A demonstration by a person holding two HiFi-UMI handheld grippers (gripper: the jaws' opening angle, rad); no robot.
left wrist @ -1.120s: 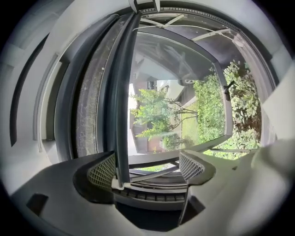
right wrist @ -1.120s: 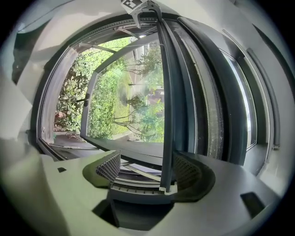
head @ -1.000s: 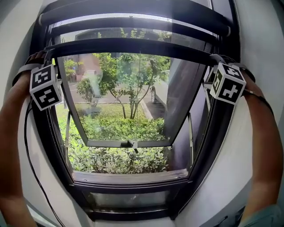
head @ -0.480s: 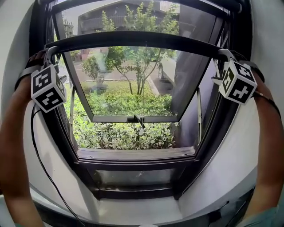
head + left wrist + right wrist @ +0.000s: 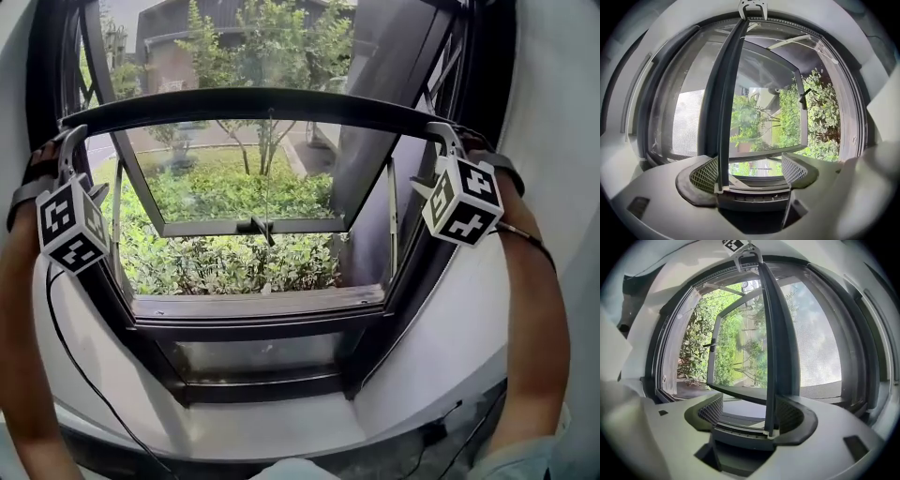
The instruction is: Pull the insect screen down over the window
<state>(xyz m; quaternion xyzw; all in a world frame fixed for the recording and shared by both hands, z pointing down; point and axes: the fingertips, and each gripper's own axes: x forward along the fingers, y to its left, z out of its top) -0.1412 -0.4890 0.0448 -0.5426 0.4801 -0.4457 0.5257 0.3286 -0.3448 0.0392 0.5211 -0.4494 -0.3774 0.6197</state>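
Reaching up to ends of screen bar: left gripper, right gripper, jaws spread (hooked, unclamped).

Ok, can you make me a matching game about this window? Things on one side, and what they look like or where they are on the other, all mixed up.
Things:
1. screen bar
2. glass window
3. bushes
4. marker cube on the right

Matches:
A. green, outside below
B. black and white squares
C. swung open outward
D. dark, stretched side to side across the opening

Pairs: 1-D, 2-C, 3-A, 4-B
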